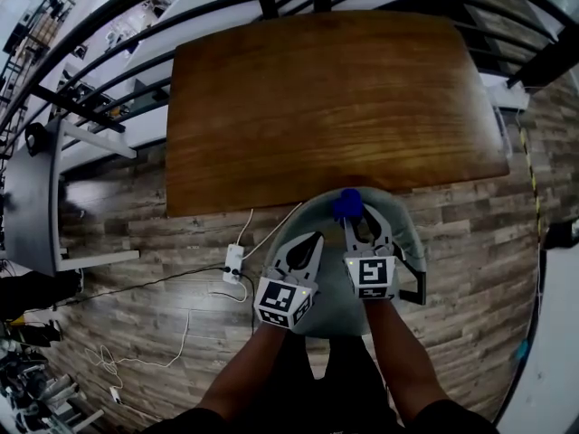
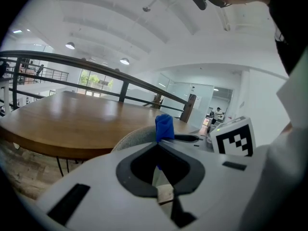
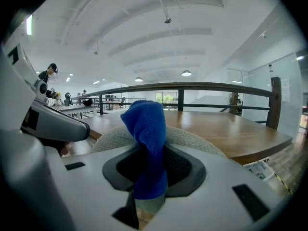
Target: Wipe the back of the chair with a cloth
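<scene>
A grey upholstered chair [image 1: 404,239] stands pushed up to a wooden table [image 1: 326,98], its curved back towards the table. My right gripper [image 1: 355,226] is shut on a bunched blue cloth [image 1: 346,203], which sits at the top of the chair back. In the right gripper view the cloth [image 3: 144,124] stands up out of the gripper [image 3: 147,147], with the chair back [image 3: 192,137] just behind. My left gripper [image 1: 314,240] is shut on nothing and hangs over the chair's left side. From the left gripper [image 2: 159,146] the cloth [image 2: 164,127] shows a little ahead.
A dark metal railing [image 1: 136,25] runs beyond the table. On the wood floor left of the chair lies a white power strip [image 1: 233,262] with trailing cables. A grey desk [image 1: 36,197] stands at the far left. The table edge [image 3: 231,129] is close behind the chair back.
</scene>
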`<move>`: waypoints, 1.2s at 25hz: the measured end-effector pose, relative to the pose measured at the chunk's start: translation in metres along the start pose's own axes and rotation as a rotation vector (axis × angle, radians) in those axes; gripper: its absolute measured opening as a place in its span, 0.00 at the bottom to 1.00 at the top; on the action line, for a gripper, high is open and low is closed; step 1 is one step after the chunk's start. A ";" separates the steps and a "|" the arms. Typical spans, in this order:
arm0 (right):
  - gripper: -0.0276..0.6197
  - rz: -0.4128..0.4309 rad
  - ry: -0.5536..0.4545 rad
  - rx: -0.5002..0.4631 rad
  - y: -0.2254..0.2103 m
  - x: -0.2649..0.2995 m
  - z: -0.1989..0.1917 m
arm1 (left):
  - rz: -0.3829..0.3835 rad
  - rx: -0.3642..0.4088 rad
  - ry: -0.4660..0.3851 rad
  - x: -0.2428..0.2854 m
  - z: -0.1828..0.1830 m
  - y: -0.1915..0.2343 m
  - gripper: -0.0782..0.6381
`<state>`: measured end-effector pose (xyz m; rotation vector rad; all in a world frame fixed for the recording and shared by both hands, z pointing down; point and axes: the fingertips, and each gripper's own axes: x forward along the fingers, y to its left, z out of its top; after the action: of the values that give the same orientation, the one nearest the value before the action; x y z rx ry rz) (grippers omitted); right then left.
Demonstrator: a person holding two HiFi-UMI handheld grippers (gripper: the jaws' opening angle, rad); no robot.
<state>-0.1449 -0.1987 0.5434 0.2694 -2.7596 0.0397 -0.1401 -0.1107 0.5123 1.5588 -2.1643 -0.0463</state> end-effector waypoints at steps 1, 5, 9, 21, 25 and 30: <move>0.20 -0.007 0.002 -0.009 -0.004 -0.001 -0.001 | -0.003 0.000 0.003 0.001 -0.001 -0.003 0.12; 0.20 -0.036 0.007 -0.019 -0.017 -0.006 -0.005 | -0.016 -0.013 0.011 0.008 -0.003 -0.010 0.12; 0.20 -0.059 0.011 -0.011 -0.030 -0.012 -0.009 | -0.026 -0.027 0.020 0.015 -0.005 -0.015 0.12; 0.20 -0.122 0.006 0.001 -0.069 -0.033 -0.022 | -0.076 0.002 0.040 0.033 -0.011 -0.048 0.12; 0.20 -0.143 0.010 0.002 -0.079 -0.039 -0.026 | -0.080 0.002 0.046 0.033 -0.015 -0.051 0.12; 0.20 -0.168 0.021 -0.083 -0.086 -0.045 -0.027 | -0.076 0.013 0.041 0.028 -0.016 -0.053 0.12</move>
<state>-0.0775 -0.2728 0.5517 0.4742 -2.7000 -0.1146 -0.0938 -0.1511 0.5207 1.6356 -2.0775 -0.0245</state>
